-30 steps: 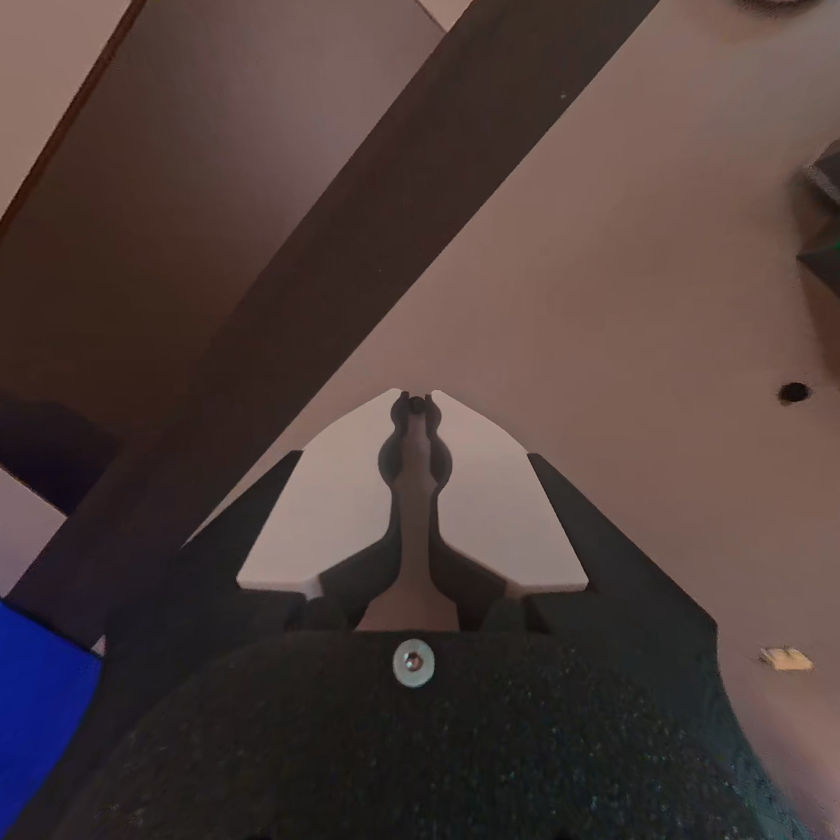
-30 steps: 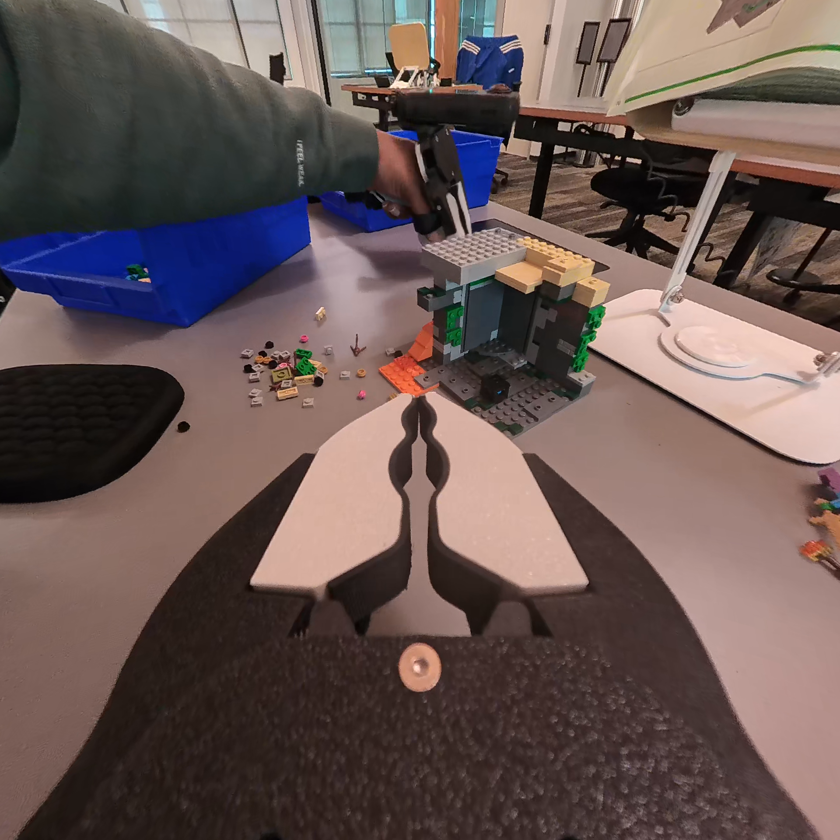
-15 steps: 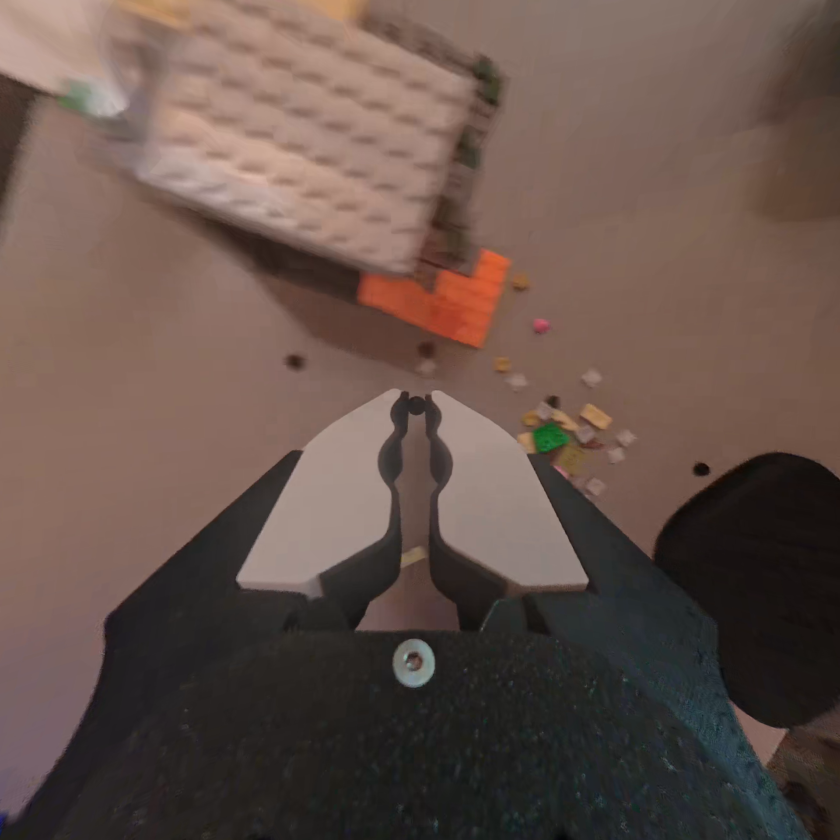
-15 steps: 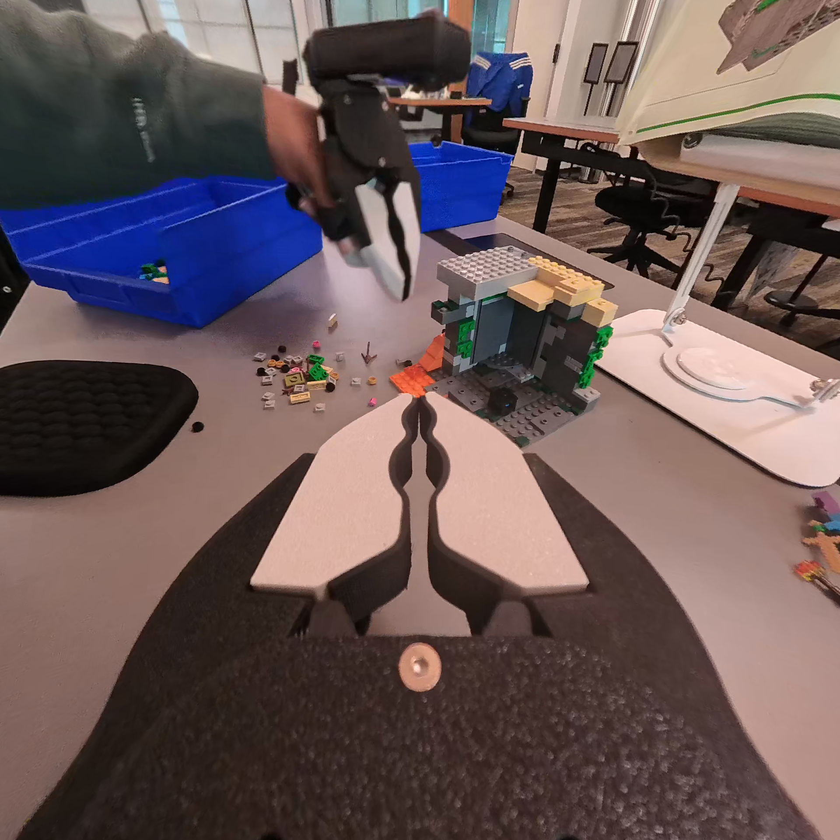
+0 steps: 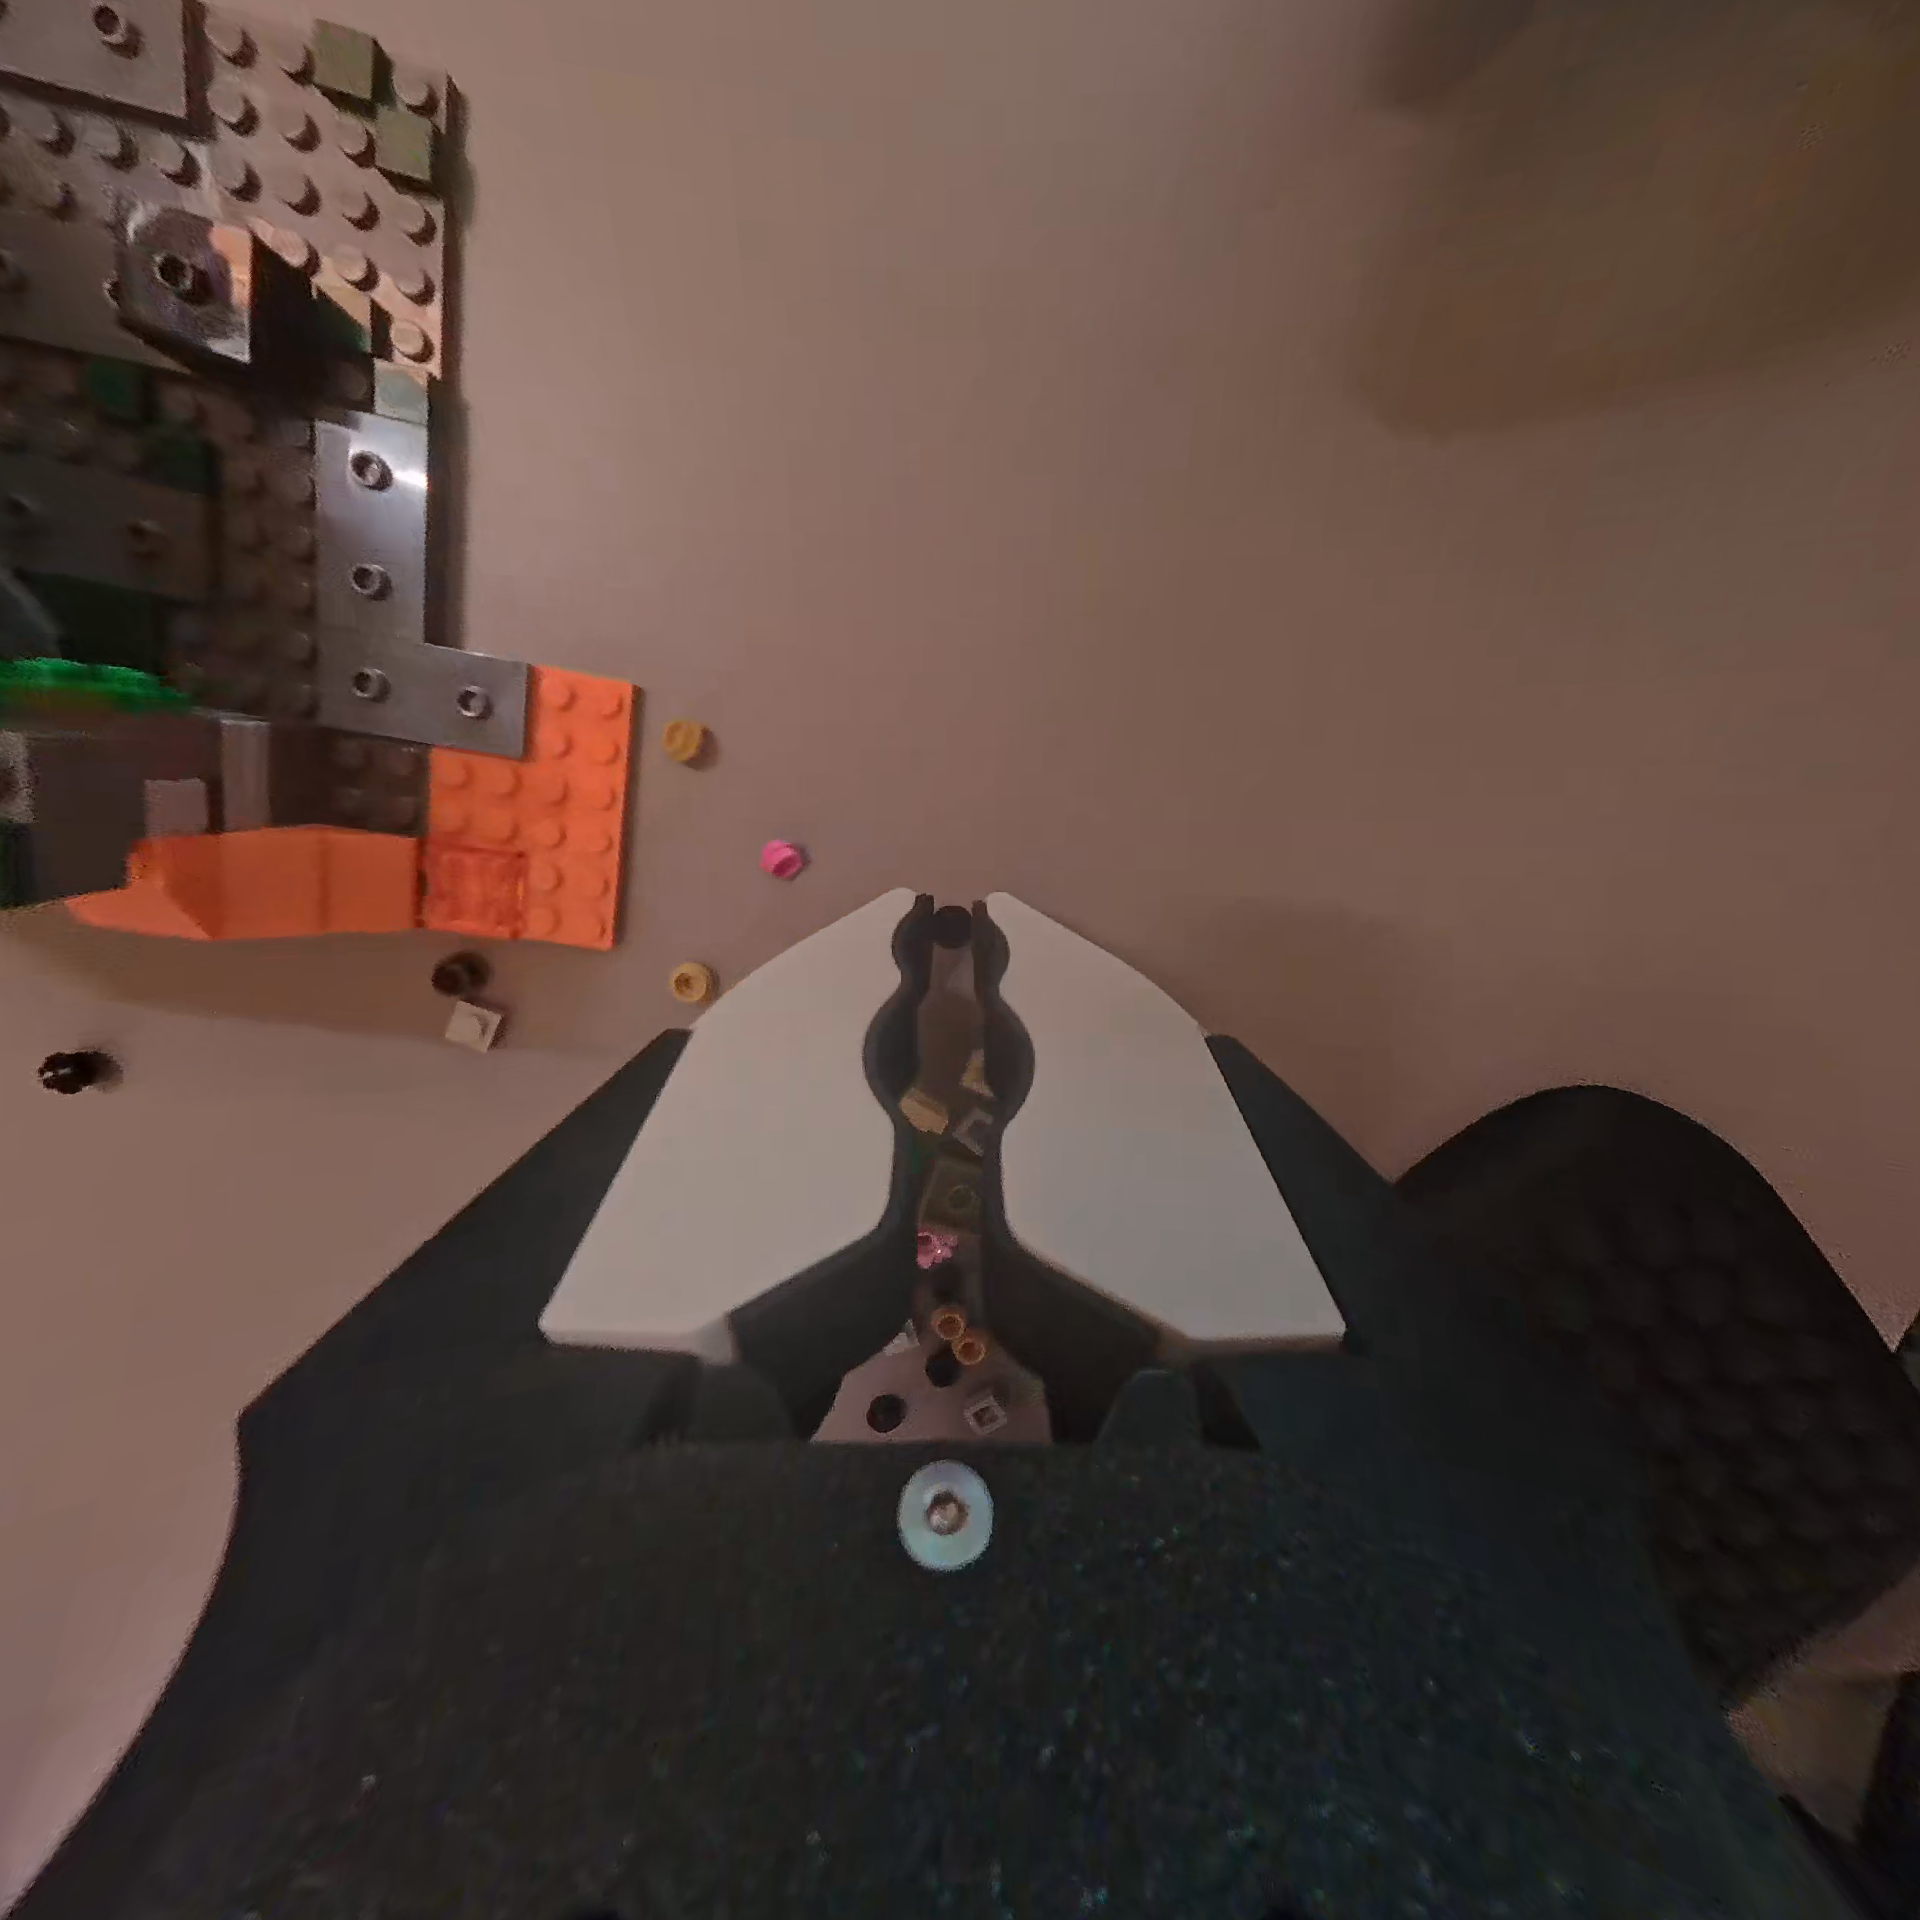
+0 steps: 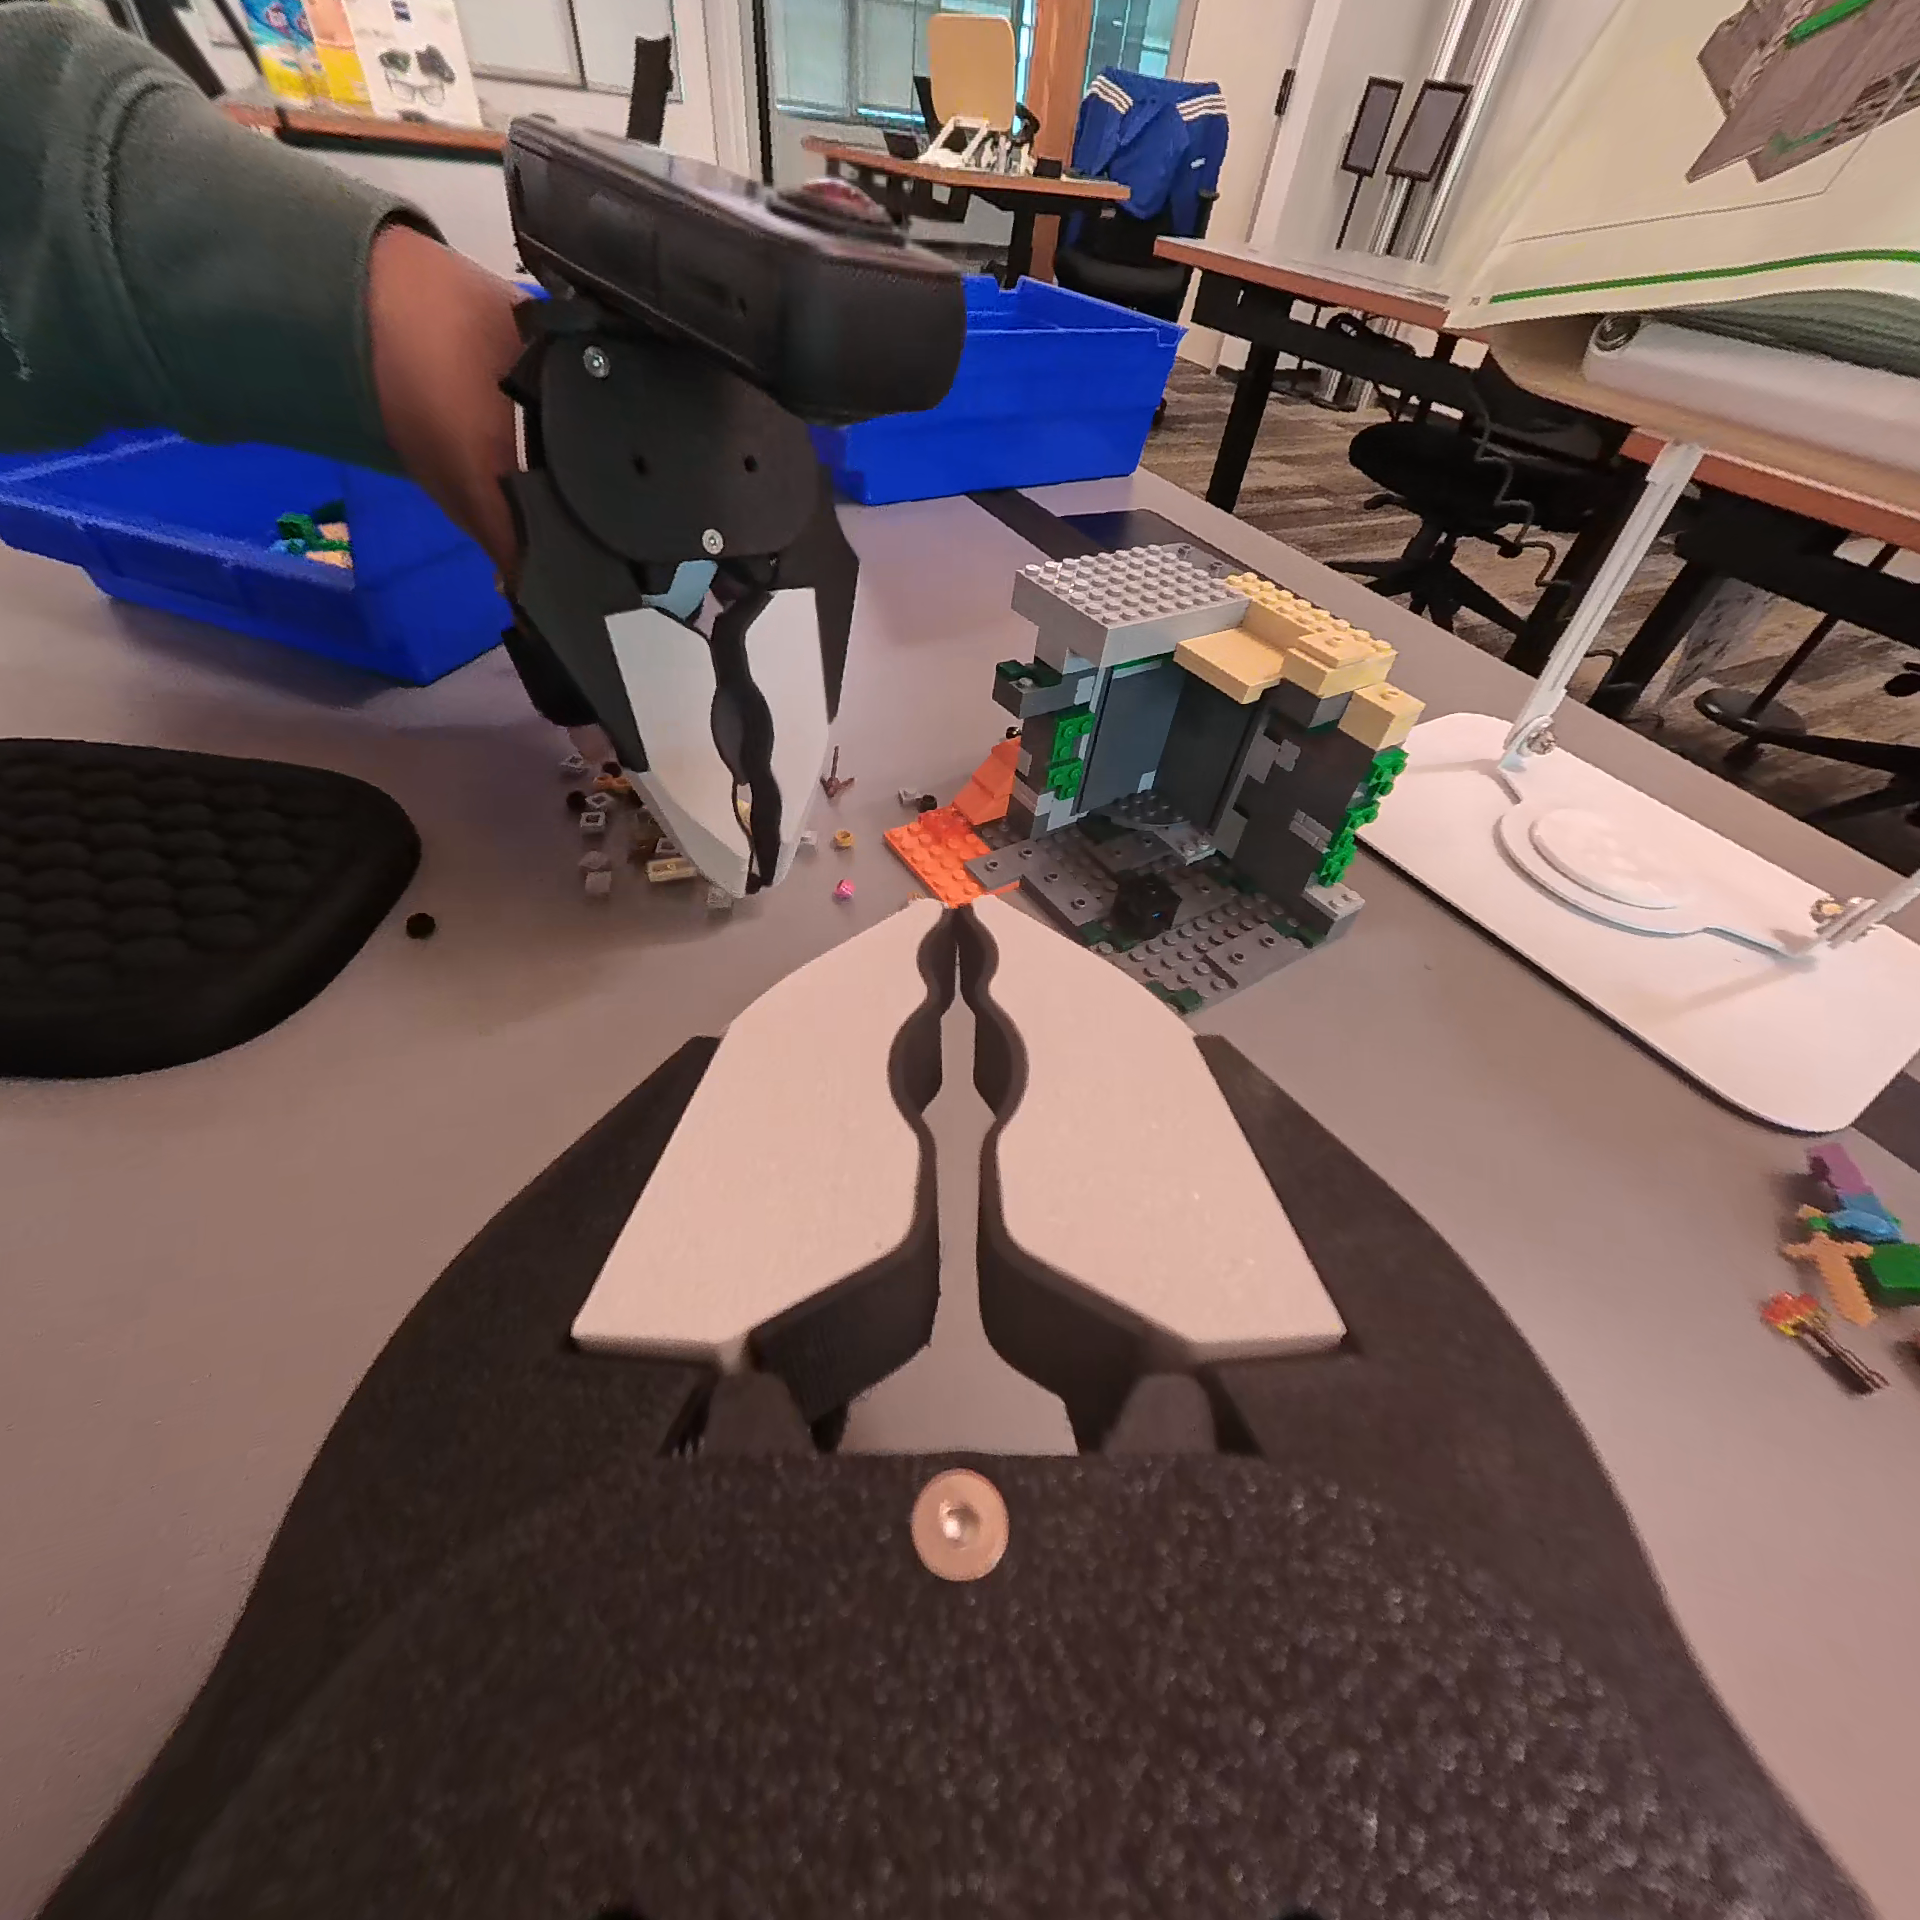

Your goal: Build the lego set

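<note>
— Black stud [image 5: 949,925]: where, against the brick model [image 6: 1195,748]?

— Off the model's orange corner, up in the air above the table [image 5: 1143,520]. Pinched at the very tips of the left gripper [image 5: 949,920], one fingertip [image 5: 918,914] on each side of it.

— Left gripper otherwise?

— Nearly closed, parted only by the width of that stud. Pointing steeply down, gripped by a hand [image 6: 447,384] in a green sleeve [image 6: 156,239]. Tips just above a scatter of loose pieces [image 6: 623,821] lying on the same side of the model.

— Closest to the tips?

— Pink stud [image 5: 782,859] and two yellow studs [image 5: 683,742] [image 5: 689,981], between the gripper and the model's orange plate [image 5: 561,810]. None touching the fingers.

— Right gripper [image 6: 954,914]?

— Closed, tips together, nothing between them. Held low over the table, facing the open front of the model, tips near the orange plate's corner but apart from it.

— Around the model?

— Farther out past the loose pieces, a black pad [image 6: 156,894]. Behind those, blue bins [image 6: 239,561]. On the model's opposite side, a white stand base [image 6: 1662,894], well apart from both grippers.
</note>
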Action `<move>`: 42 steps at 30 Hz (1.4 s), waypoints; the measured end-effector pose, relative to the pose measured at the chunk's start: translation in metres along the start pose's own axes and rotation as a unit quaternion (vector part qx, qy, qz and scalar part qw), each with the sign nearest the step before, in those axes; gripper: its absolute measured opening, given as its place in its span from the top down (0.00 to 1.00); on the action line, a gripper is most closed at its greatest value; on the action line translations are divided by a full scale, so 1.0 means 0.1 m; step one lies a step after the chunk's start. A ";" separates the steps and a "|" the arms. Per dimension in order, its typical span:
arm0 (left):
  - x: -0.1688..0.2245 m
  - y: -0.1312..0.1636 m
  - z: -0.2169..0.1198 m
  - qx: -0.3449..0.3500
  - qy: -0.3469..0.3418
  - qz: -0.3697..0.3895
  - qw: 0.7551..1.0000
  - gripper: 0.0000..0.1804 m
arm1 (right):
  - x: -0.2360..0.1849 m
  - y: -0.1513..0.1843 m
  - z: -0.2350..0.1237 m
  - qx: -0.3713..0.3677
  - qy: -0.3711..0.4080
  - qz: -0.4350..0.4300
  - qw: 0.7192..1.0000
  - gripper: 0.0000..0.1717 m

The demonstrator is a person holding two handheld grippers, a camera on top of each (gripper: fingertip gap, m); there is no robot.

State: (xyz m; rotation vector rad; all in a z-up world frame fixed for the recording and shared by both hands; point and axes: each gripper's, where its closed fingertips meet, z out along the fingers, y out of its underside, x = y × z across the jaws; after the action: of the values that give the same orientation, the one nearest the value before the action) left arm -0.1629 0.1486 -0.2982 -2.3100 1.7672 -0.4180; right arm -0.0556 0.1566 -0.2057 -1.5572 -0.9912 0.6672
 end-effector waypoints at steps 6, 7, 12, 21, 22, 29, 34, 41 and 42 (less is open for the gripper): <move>0.00 0.08 0.03 -0.017 -0.011 -0.016 1.000 0.95 | 0.00 0.02 0.00 -0.006 0.002 -0.006 1.000 1.00; 0.01 0.08 0.03 -0.018 -0.011 -0.018 1.000 0.95 | 0.00 0.02 0.01 -0.008 0.001 -0.007 1.000 1.00; 0.04 0.07 0.00 -0.024 -0.019 -0.019 0.999 0.91 | 0.00 0.03 0.01 -0.012 0.003 -0.016 1.000 1.00; -0.02 -0.12 -0.41 0.058 -0.077 -0.038 0.995 0.85 | 0.02 0.02 -0.01 -0.009 0.001 0.003 1.000 1.00; -0.05 -0.13 -0.48 0.077 -0.092 -0.043 0.992 0.84 | 0.02 0.02 -0.01 -0.007 -0.002 0.009 1.000 1.00; -0.12 0.06 -0.76 0.143 -0.156 -0.101 0.972 0.84 | 0.05 0.04 -0.01 -0.009 0.005 0.012 1.000 1.00; -0.03 0.36 -0.77 0.111 -0.169 -0.123 0.972 0.84 | 0.06 0.07 0.00 -0.015 0.003 0.019 1.000 1.00; 0.33 0.32 -0.62 0.128 -0.186 -0.120 0.967 0.85 | 0.04 0.14 0.04 -0.027 -0.003 0.024 0.999 1.00; 0.41 0.32 -0.55 0.130 -0.181 -0.124 0.967 0.85 | 0.04 0.16 0.05 -0.030 -0.004 0.025 0.999 1.00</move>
State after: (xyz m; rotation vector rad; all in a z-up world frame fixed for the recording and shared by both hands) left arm -0.2010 0.1015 -0.2530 -2.2482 1.1878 -0.2288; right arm -0.0541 0.1618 -0.2217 -1.6369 -0.9883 0.6850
